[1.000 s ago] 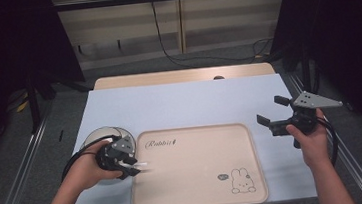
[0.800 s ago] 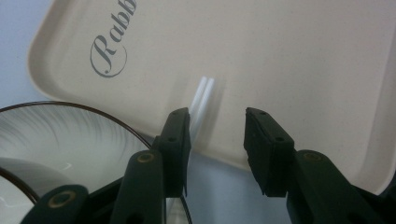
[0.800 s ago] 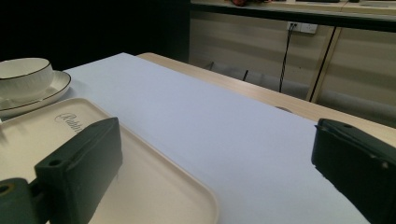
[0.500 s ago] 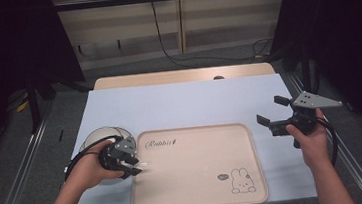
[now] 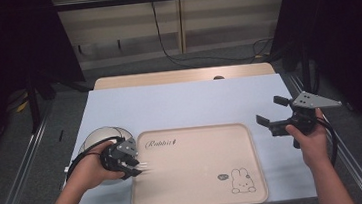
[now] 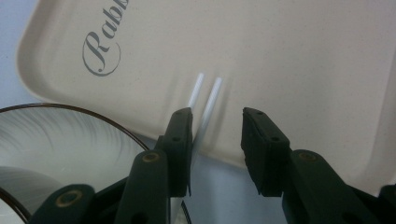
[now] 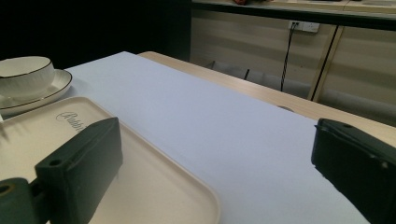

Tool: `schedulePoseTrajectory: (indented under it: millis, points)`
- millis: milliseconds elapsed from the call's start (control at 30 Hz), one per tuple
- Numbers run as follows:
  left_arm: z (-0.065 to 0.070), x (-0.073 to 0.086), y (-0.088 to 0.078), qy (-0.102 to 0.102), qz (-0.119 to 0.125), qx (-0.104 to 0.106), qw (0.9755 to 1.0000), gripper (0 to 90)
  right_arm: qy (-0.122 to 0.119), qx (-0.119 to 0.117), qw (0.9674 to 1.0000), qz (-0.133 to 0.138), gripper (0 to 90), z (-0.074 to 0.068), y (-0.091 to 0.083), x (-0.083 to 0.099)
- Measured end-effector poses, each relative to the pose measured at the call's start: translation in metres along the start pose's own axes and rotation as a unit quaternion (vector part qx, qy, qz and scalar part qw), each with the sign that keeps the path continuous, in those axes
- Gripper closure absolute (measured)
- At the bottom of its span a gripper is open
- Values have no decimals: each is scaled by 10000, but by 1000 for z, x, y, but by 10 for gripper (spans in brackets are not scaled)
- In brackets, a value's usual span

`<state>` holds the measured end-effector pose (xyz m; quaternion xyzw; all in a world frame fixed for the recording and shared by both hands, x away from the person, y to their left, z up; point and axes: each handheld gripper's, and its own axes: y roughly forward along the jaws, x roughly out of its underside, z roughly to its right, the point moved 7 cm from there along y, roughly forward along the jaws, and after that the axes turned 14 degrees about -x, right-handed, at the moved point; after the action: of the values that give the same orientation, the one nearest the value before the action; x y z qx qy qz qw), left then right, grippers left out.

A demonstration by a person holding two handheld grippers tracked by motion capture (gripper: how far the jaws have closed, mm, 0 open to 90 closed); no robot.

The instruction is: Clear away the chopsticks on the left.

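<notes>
My left gripper [image 5: 134, 168] at beige tray [image 5: 203, 200] left edge, beside plate [image 5: 97, 136]; right gripper [image 5: 270, 113] right of tray.

The tray [image 5: 200, 168] lies on the desk [image 5: 189, 103], toward its near edge. The plate [image 5: 94, 139] sits just left of the tray's far-left corner, with a bowl [image 7: 21, 72] on it.

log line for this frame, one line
left gripper: open, two thin white sticks beside one jaw | over beige rabbit-print tray edge | right gripper: open, empty, raised
</notes>
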<state>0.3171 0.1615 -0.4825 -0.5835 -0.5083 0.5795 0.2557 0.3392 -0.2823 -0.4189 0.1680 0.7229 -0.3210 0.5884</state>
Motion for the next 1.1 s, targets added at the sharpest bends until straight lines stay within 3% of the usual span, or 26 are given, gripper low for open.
schedulePoseTrajectory:
  millis: [67, 1100]
  points:
    - [0, 1, 1, 84, -16, -4, 10000, 651, -12, -9, 10000, -8, 18, 0, 0, 0]
    - [2, -1, 9, 340, -327, 5, 9989, 702, -48, -13, 10000, -7, 20, -1, 0, -1]
